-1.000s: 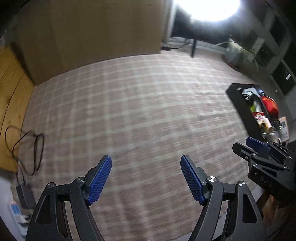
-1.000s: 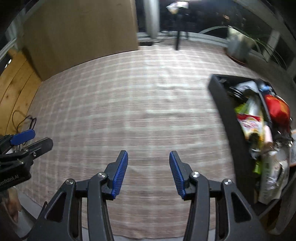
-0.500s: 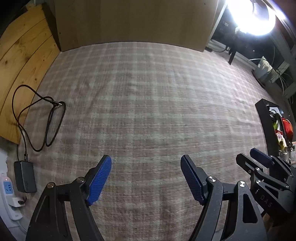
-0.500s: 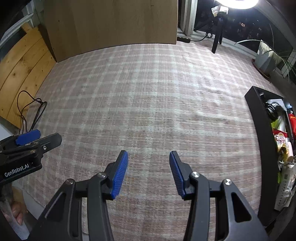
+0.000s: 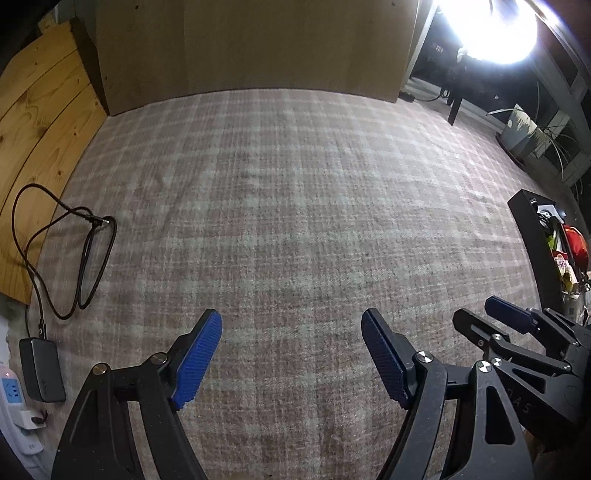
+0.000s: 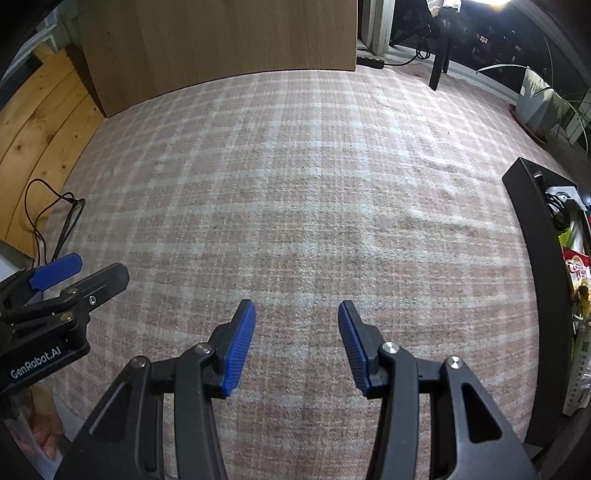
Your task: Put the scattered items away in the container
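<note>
A black container stands on the plaid carpet at the right edge, holding several packets and cables; it also shows in the left wrist view. My left gripper is open and empty above bare carpet. My right gripper is open and empty above bare carpet, left of the container. Each gripper shows at the edge of the other's view: the right one and the left one. No loose item lies on the carpet in either view.
A black cable and its power adapter lie at the carpet's left edge by a white power strip. A wooden cabinet stands at the back, a potted plant at the back right, a bright lamp above.
Both views have swung left and tilted up. The container has slid toward the right edge, and the cable and adapter have come into view. Both grippers stay open.
</note>
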`<action>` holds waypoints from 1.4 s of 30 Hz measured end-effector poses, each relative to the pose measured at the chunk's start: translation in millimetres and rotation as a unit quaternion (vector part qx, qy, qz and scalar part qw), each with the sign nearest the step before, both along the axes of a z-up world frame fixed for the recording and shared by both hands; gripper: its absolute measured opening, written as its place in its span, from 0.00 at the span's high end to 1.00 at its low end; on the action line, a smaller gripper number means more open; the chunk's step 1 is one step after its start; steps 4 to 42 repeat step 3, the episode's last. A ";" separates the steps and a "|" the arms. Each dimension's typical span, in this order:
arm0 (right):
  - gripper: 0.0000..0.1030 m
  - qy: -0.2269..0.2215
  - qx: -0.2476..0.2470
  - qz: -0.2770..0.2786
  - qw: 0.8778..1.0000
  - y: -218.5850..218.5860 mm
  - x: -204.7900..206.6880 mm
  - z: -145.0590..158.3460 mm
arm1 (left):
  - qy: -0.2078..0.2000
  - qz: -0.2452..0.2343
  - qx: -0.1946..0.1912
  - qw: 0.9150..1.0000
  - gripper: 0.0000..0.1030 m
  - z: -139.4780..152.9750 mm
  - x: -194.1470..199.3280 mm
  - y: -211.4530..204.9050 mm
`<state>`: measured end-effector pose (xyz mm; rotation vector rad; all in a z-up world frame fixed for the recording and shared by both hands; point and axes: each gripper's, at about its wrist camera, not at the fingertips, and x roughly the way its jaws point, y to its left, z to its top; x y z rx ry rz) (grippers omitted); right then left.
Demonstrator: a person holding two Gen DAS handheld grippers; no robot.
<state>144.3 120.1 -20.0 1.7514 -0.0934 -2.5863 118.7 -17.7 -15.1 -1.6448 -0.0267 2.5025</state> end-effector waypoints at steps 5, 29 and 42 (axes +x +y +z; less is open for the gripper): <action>0.55 -0.003 0.001 0.001 1.000 10.4 -9.1 -5.6 | -0.005 -0.002 -0.011 1.000 0.25 -3.2 -4.6 19.7; 0.55 -0.003 0.001 0.001 1.000 10.4 -9.1 -5.6 | -0.005 -0.002 -0.011 1.000 0.25 -3.2 -4.6 19.7; 0.55 -0.003 0.001 0.001 1.000 10.4 -9.1 -5.6 | -0.005 -0.002 -0.011 1.000 0.25 -3.2 -4.6 19.7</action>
